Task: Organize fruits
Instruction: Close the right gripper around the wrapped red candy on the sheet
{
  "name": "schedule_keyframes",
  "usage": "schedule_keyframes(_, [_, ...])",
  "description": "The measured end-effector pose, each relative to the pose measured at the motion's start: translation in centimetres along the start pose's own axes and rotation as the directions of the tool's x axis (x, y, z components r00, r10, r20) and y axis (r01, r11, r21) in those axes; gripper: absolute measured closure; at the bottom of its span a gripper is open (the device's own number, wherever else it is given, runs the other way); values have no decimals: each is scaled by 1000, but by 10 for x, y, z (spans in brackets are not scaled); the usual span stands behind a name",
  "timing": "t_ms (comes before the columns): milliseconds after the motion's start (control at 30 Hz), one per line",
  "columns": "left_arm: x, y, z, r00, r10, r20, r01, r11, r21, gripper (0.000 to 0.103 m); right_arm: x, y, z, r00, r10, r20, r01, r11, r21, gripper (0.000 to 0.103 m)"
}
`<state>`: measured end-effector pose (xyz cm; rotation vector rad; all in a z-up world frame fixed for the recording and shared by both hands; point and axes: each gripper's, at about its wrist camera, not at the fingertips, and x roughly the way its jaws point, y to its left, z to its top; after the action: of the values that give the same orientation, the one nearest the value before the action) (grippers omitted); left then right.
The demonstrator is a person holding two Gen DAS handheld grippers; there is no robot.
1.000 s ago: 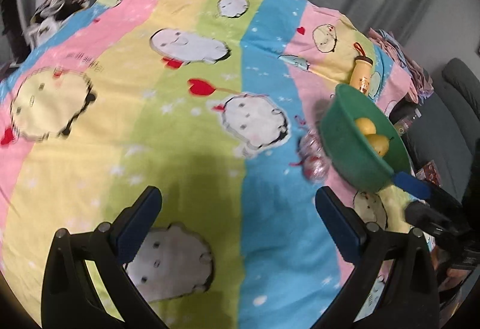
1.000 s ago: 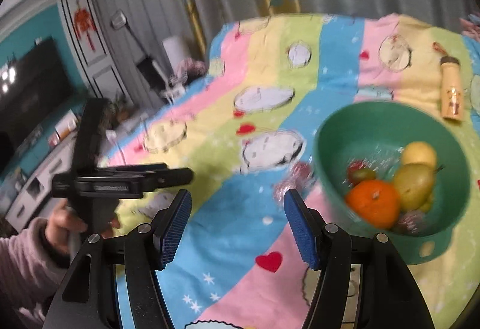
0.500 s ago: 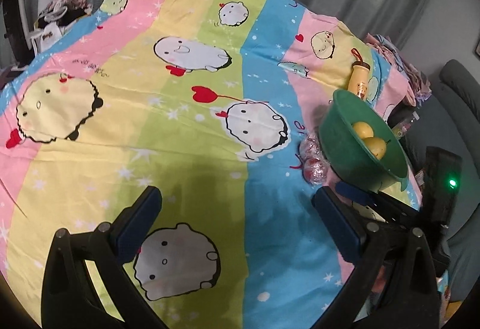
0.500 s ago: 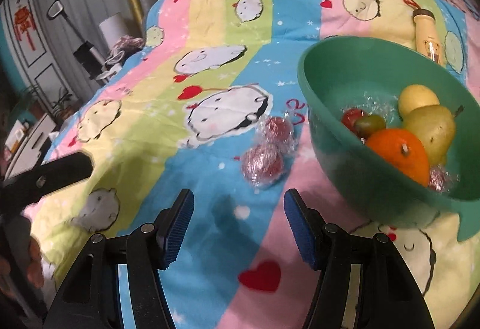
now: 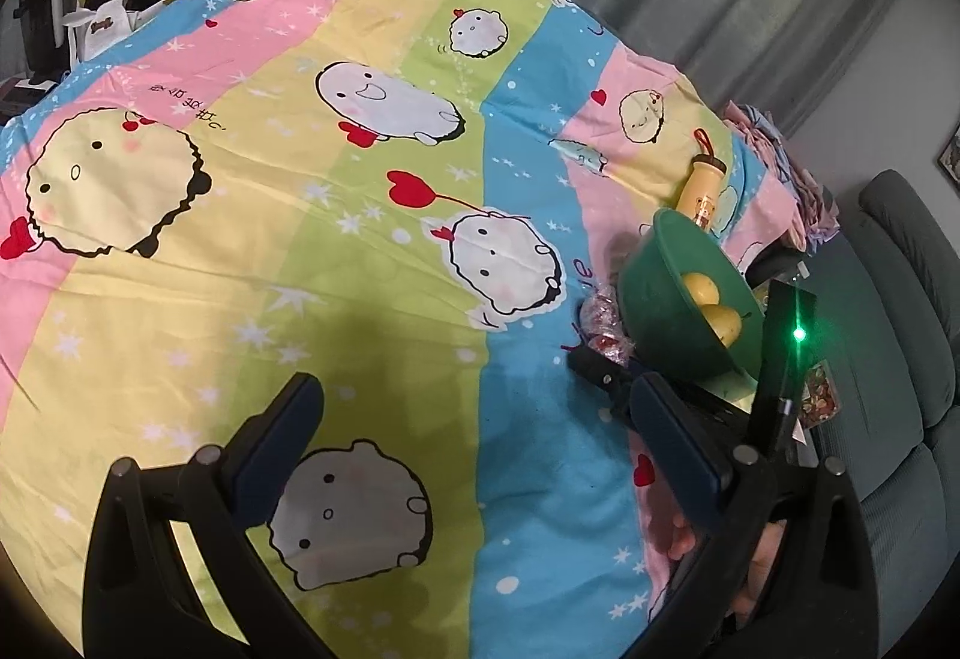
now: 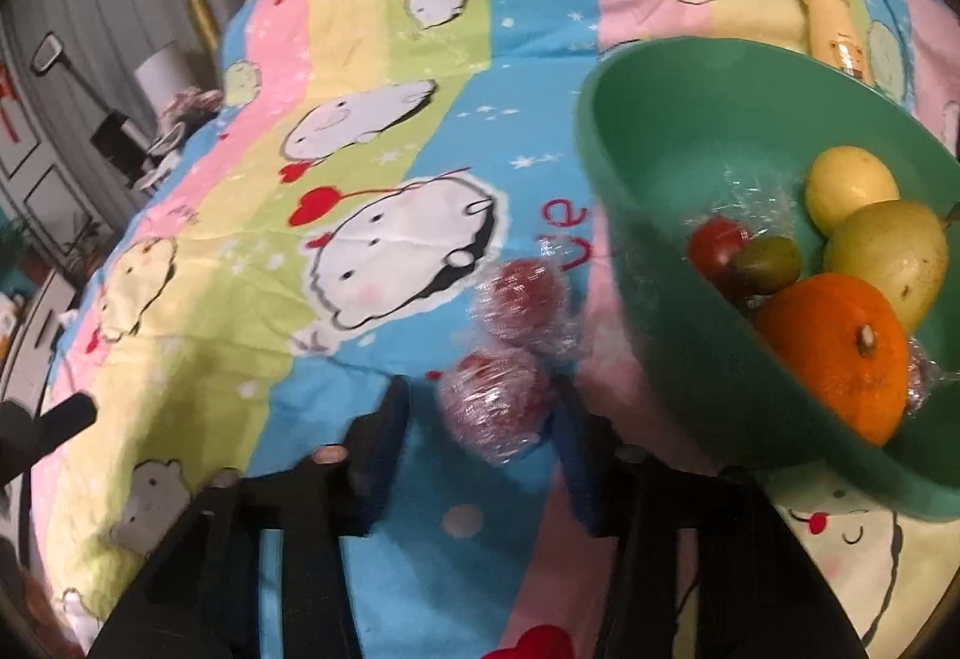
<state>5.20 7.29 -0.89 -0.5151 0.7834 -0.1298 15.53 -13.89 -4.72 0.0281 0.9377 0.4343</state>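
Green bowl crowds the wrapped fruits' right; left lies open.

The left gripper hangs tilted downward with its 2 blue-padded fingers spread wide and nothing between them. The right gripper also points downward, its 2 blue-padded fingers having just been closing around the nearer cling-film-wrapped red round fruit; whether the pads yet press on it cannot be told through the blur. A hand shows low behind the left gripper's right finger.
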Motion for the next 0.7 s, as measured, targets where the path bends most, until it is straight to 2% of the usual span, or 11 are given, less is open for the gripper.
schedule_keyframes(33, [0, 0, 0, 1000, 2, 1, -2, 1000, 2, 0, 1, -2, 0, 1000, -2, -2, 2, 1000, 8, 67])
schedule_keyframes(133, [1, -1, -1, 1000, 4, -4, -4, 1000, 8, 1, -3, -3, -1, 1000, 3, 0, -3, 1000, 16, 67])
schedule_keyframes(267, [6, 0, -1, 1000, 5, -19, -5, 1000, 8, 0, -19, -2, -12, 998, 63, -5, -63, 998, -8, 67])
schedule_keyframes(400, [13, -4, -2, 999, 10, -32, -9, 999, 31, 0, -46, 2, -27, 991, 137, -1, -137, 987, -81, 67])
schedule_keyframes(567, [22, -16, -9, 999, 21, -46, -17, 996, 93, 0, -71, -3, -41, 986, 167, 1, -165, 977, -137, 67])
schedule_keyframes(700, [33, -28, -18, 996, 58, -60, -46, 981, 189, 1, -85, -15, -57, 978, 207, 23, -202, 970, -136, 67])
